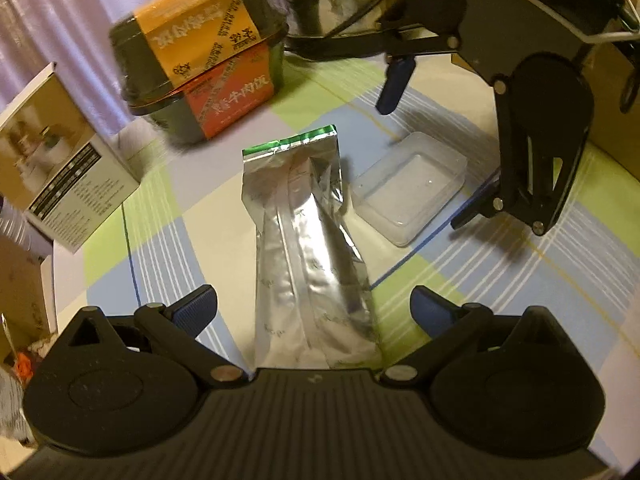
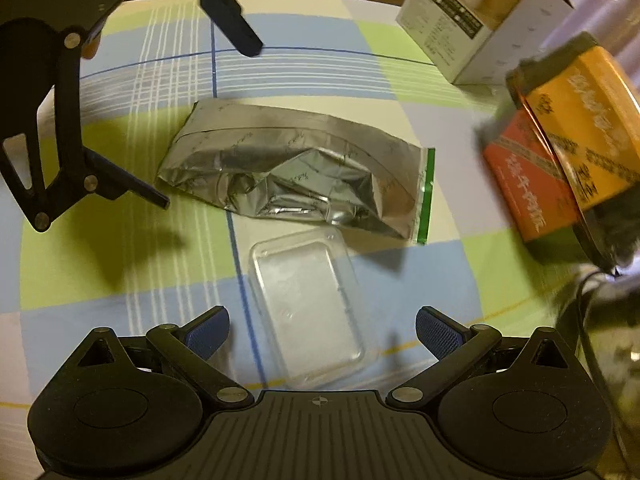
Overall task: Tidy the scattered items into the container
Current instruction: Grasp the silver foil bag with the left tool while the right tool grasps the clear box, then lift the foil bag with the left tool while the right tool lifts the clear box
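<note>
— Where do things stand with the tidying?

— Barely begun, I'd say. Going left to right in the left wrist view: a white carton (image 1: 68, 168) at nine o'clock, then the orange-and-black meal box (image 1: 204, 68) at eleven, both sitting on the checked tablecloth (image 1: 160, 208). Dead centre lies the silver foil pouch (image 1: 308, 248), flat, its green-edged seal pointing to twelve. Just beside it, at two o'clock, the clear plastic tray (image 1: 412, 188) sits empty.

— And the grippers?

— The left gripper (image 1: 314, 312) has its fingers spread wide either side of the pouch, not touching it. The right gripper (image 2: 322, 332) is equally wide, straddling the tray's near end, gripping nothing.

— So nothing's put away?

— Nothing in that tray, and I can't tell whether it's the intended container. Pouch and boxes all remain out.
</note>
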`<state>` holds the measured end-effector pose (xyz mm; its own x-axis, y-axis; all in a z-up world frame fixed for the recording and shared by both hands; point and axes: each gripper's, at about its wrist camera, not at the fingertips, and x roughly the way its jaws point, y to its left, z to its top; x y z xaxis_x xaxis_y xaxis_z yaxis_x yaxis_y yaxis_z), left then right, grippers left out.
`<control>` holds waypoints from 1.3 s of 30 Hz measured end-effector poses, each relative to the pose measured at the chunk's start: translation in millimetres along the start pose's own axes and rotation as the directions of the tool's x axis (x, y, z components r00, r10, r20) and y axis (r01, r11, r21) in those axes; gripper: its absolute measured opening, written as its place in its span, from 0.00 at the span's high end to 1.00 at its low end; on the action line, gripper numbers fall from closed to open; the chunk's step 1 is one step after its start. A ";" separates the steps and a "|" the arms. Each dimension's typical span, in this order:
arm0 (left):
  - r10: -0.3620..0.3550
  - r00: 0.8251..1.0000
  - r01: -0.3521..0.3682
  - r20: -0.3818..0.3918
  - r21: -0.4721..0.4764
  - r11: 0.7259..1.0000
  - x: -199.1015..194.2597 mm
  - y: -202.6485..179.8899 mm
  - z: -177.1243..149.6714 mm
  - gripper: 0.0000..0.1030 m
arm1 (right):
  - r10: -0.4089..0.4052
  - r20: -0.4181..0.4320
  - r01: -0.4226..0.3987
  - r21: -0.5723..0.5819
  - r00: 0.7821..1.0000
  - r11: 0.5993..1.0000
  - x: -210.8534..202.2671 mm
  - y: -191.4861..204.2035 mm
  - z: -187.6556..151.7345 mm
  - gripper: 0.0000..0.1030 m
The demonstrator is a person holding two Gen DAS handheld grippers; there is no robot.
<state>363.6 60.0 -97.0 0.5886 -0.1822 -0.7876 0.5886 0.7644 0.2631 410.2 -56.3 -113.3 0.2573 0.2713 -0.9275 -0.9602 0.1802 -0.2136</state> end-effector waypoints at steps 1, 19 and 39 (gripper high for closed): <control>-0.012 1.000 0.012 -0.004 0.006 1.000 2.3 2.6 1.8 0.03 | 0.006 -0.004 -0.006 -0.009 1.000 1.000 1.4 -0.7 2.1 0.00; -0.122 0.992 0.120 -0.027 -0.076 0.990 34.1 21.4 14.4 0.45 | 0.085 -0.064 -0.080 0.079 0.994 0.994 16.6 -10.7 5.5 0.41; -0.187 0.972 0.153 -0.143 -0.219 0.964 -57.4 -92.1 -34.9 0.52 | -0.023 -0.153 0.131 0.751 0.988 0.647 -46.1 130.7 -66.9 0.43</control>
<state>256.2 21.6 -95.5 0.3825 -0.2314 -0.8945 0.5363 0.8439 0.0110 265.5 -108.5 -119.1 0.2591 0.1196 -0.9584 -0.5054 0.8624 -0.0290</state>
